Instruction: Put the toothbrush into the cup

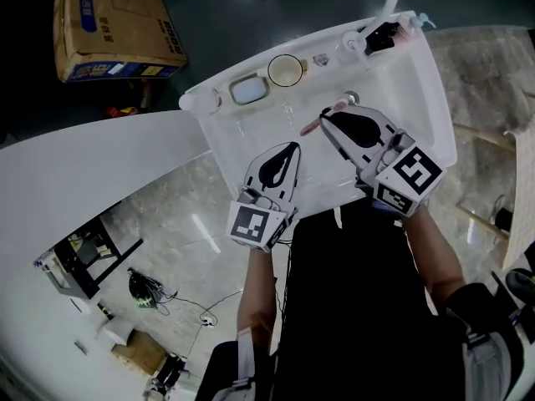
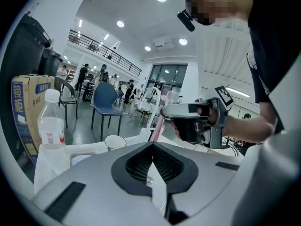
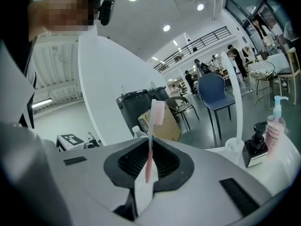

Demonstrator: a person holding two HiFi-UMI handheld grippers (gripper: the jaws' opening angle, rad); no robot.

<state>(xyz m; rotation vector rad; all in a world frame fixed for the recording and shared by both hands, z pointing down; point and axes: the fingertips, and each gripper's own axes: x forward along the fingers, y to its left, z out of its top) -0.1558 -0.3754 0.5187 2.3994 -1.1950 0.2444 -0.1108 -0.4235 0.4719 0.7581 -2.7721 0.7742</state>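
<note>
A pink toothbrush (image 3: 151,142) stands upright between the jaws of my right gripper (image 3: 149,147), which is shut on its handle, bristle head on top. In the head view the right gripper (image 1: 326,119) hangs over the white basin (image 1: 418,82) with the toothbrush (image 1: 313,126) sticking out to the left. The cream cup (image 1: 286,70) sits on the basin's far rim, apart from both grippers. My left gripper (image 1: 289,149) hovers over the basin's near part, shut with nothing in it. The left gripper view shows the cup (image 2: 114,141) ahead and the toothbrush (image 2: 159,122).
A soap dish (image 1: 248,88) lies left of the cup. A black dispenser (image 3: 256,146) and a pump bottle (image 3: 275,125) stand at the basin's far right corner. A plastic bottle (image 2: 51,125) stands at its left end, and a cardboard box (image 1: 113,27) lies on the floor beyond.
</note>
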